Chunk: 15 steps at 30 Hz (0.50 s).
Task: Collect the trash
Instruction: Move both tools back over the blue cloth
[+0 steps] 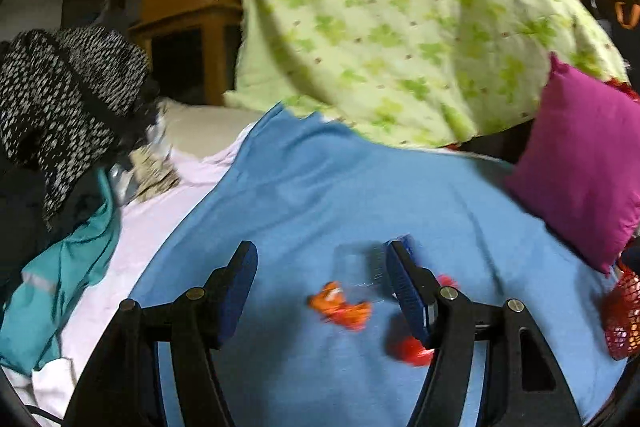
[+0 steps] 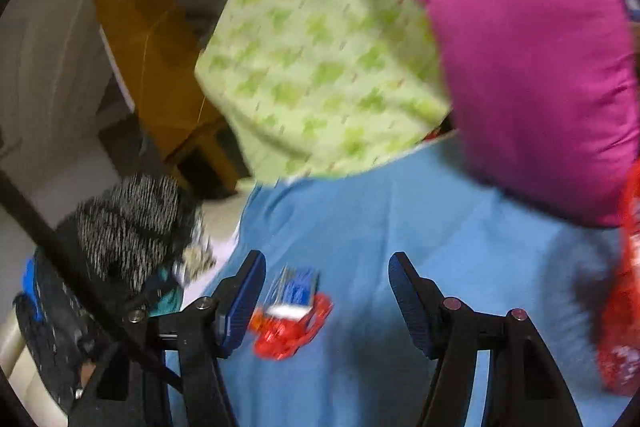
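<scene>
An orange wrapper (image 1: 343,307) lies on the blue sheet (image 1: 320,187), between the fingers of my open left gripper (image 1: 322,263). A clear plastic scrap (image 1: 356,267) lies just beyond it. A red wrapper (image 1: 408,345) sits by the right finger, partly hidden. In the right wrist view a red, white and blue wrapper (image 2: 294,311) lies on the blue sheet (image 2: 400,227), near the left finger of my open, empty right gripper (image 2: 326,275). Both views are blurred.
A green patterned pillow (image 1: 400,19) and a magenta cushion (image 1: 584,163) lean at the back and right. Black-and-white cloth (image 1: 64,99) and teal cloth (image 1: 60,287) pile up at the left. A red mesh bag (image 1: 624,311) is at the right edge.
</scene>
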### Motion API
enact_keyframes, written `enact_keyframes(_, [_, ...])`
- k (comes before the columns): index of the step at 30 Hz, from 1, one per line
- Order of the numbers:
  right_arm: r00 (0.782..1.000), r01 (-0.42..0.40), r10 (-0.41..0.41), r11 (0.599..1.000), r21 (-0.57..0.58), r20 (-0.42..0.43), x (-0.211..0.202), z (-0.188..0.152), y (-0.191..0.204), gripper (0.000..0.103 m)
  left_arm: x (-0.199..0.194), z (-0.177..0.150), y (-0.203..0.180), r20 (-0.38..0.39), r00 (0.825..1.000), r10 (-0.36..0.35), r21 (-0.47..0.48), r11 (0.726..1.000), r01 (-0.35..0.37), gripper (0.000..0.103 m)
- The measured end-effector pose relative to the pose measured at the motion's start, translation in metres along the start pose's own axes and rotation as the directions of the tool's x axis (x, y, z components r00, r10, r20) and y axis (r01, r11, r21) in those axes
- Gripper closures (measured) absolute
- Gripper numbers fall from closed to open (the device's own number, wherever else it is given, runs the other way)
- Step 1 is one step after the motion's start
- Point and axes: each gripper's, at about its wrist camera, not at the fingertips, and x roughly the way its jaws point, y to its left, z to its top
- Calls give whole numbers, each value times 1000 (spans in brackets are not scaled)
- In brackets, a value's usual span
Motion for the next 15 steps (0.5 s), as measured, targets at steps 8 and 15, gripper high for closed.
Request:
enact_keyframes(8, [961,-69,78,997,44,-266,97,-37,28,35,33,-14,53,-121,992,32,-82,996,-42,35])
enact_keyframes(15, [905,-51,95,992,117,-415,166,-68,42,36,48,-17,66,-168,986,1,-104,994,-19,35])
